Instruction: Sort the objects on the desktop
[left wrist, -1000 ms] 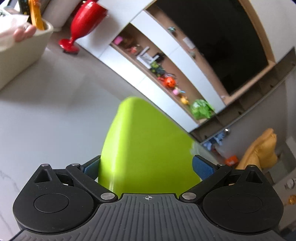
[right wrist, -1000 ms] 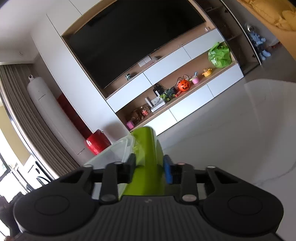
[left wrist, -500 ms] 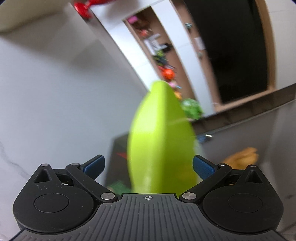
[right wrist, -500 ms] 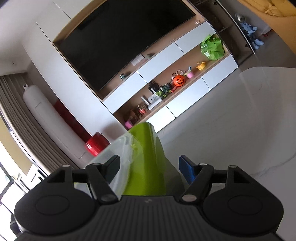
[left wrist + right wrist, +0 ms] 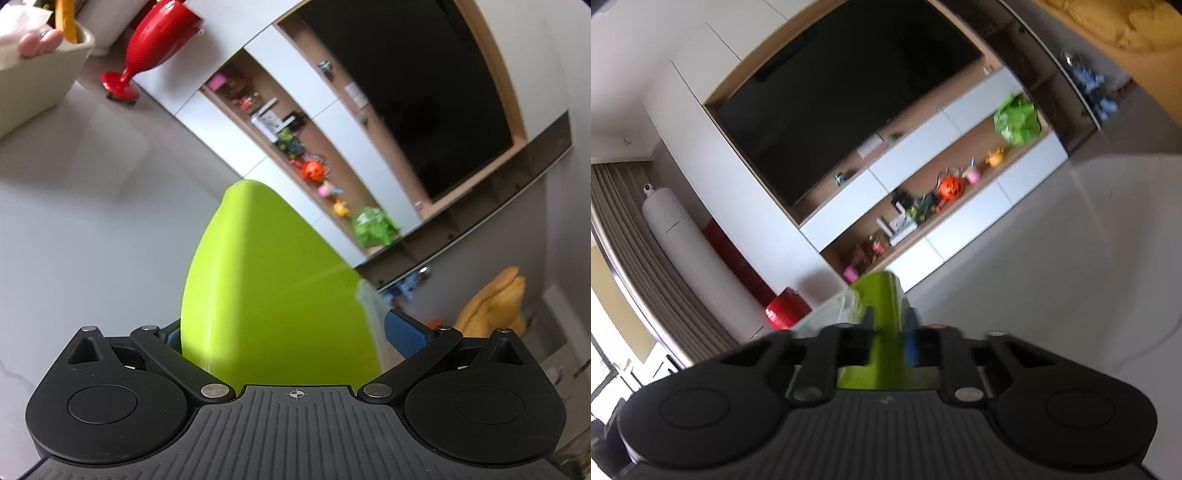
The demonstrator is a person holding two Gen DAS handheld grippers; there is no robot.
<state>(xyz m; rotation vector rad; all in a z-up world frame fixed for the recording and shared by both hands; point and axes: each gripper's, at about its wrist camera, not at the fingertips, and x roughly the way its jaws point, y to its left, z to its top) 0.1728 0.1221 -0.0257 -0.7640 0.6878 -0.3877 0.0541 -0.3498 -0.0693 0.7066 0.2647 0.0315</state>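
Note:
A lime-green flat object (image 5: 273,288) with a rounded tip stands up between the fingers of my left gripper (image 5: 280,332), which grips it across its wide face above the white tabletop (image 5: 92,229). A clear plastic bag edge (image 5: 369,306) lies against its right side. In the right wrist view the same green object (image 5: 886,306) shows edge-on, and my right gripper (image 5: 889,326) is shut on its thin edge. The clear bag (image 5: 834,306) bulges to the left of those fingers.
A cream bin (image 5: 40,85) sits at the far left of the table, with a person's fingers (image 5: 37,42) on its rim and an orange item (image 5: 66,22) inside. A red goblet-shaped vase (image 5: 159,40) stands behind. A TV wall with toy-filled shelves (image 5: 923,206) lies beyond.
The right gripper opened around the green object half a second ago and has shut on it again. The left gripper tilted and swung back, still holding the object.

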